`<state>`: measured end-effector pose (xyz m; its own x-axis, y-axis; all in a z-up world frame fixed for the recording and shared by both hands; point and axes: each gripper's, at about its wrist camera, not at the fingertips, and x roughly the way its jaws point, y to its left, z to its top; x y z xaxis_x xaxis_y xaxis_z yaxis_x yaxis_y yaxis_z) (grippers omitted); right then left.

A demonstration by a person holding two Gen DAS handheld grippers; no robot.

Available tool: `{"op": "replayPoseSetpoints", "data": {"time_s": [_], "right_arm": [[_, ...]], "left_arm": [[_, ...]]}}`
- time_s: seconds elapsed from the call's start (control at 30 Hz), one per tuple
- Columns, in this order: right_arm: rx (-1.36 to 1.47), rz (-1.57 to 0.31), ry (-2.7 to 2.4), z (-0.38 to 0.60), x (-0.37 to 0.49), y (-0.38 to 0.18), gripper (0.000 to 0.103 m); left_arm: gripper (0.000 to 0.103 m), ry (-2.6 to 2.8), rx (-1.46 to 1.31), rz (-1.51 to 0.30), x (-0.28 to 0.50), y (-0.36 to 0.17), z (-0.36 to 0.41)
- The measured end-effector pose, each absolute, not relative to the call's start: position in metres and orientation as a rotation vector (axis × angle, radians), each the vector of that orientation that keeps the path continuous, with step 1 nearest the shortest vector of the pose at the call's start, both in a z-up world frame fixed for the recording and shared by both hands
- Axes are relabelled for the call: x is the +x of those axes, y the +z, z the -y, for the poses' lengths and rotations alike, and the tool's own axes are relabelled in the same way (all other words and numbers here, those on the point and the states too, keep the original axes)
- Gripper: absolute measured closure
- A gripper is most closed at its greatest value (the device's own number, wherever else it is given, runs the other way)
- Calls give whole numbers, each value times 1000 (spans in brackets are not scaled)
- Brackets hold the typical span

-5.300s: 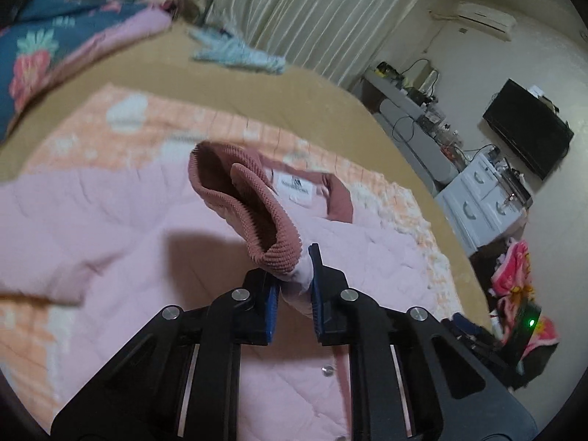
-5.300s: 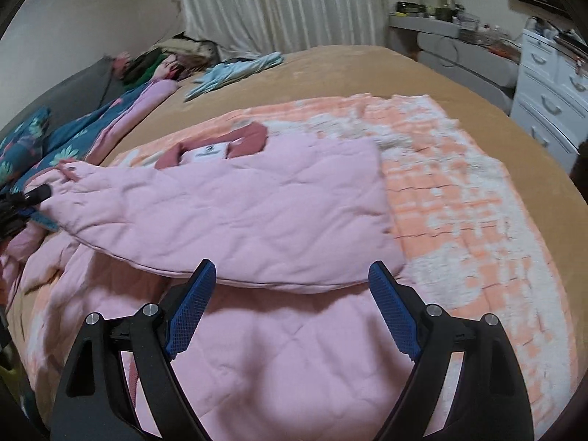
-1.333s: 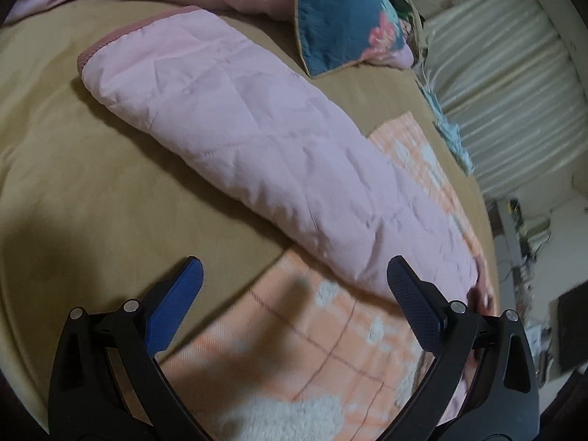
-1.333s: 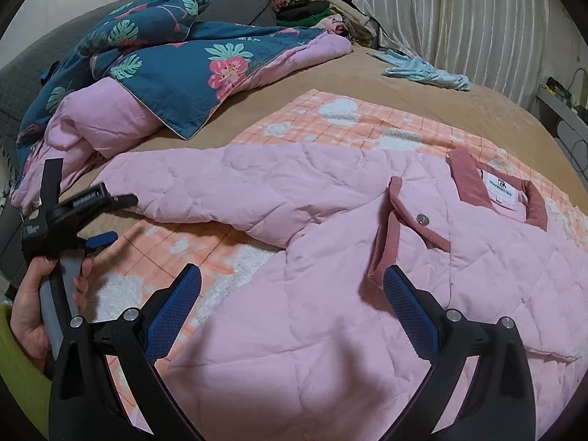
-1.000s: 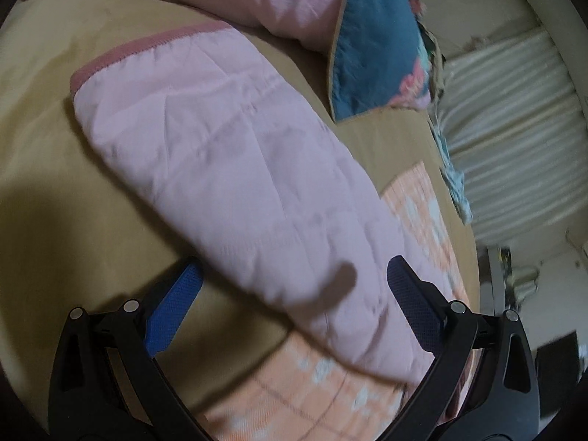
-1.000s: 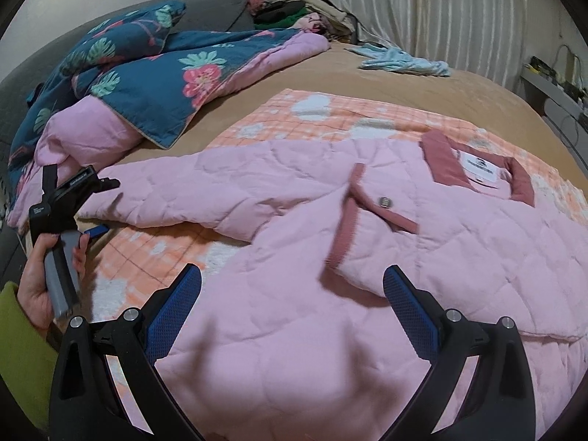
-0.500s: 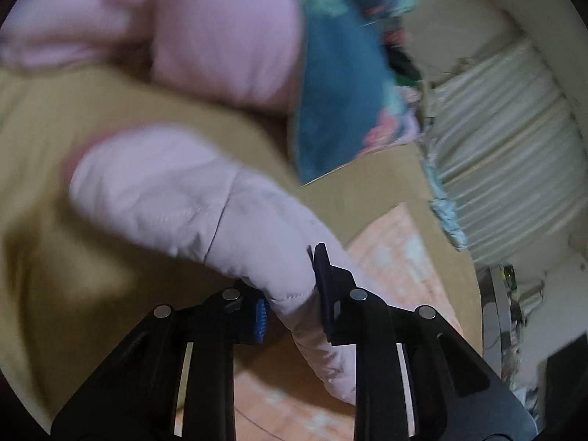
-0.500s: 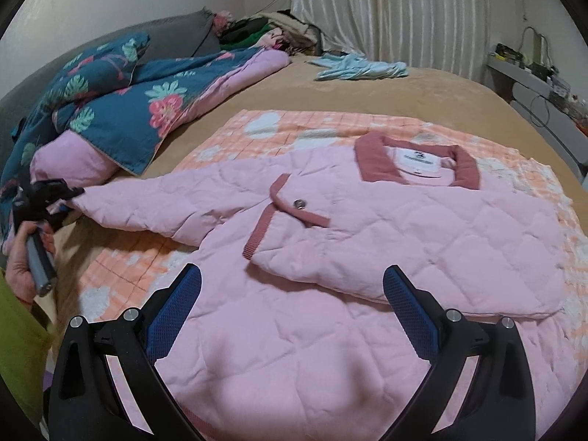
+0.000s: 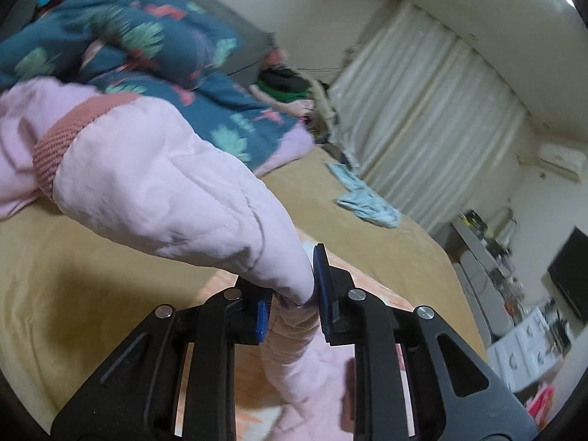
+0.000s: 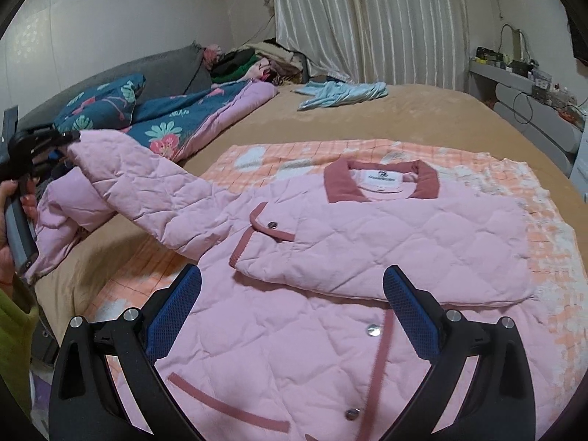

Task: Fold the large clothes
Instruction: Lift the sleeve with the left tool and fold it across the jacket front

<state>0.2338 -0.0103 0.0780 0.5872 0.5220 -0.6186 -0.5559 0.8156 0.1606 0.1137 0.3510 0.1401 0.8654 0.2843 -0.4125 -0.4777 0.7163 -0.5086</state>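
Pink quilted jacket (image 10: 330,257) with dusty-rose collar, trim and snap buttons is lying front-up on an orange checked blanket, near the middle of the bed (image 10: 422,117), collar pointing toward the curtain-side edge. One sleeve is lying folded across the chest. The other sleeve (image 9: 165,198) is hanging lifted off the bed toward the pillow-side edge, rose knit cuff (image 9: 62,139) drooping.

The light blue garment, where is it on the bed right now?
In the right wrist view, the light blue garment lies crumpled on the tan bedspread at the far end of the bed, in front of the striped curtain, beyond the pink jacket's collar.
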Motion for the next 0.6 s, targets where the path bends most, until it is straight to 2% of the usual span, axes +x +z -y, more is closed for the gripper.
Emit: {"op": "replayPoseSetpoints", "data": {"time_s": [0.6], "right_arm": [[40, -670, 546, 89, 230, 90, 4]], "left_arm": [[91, 279, -489, -342, 172, 178, -256]]}}
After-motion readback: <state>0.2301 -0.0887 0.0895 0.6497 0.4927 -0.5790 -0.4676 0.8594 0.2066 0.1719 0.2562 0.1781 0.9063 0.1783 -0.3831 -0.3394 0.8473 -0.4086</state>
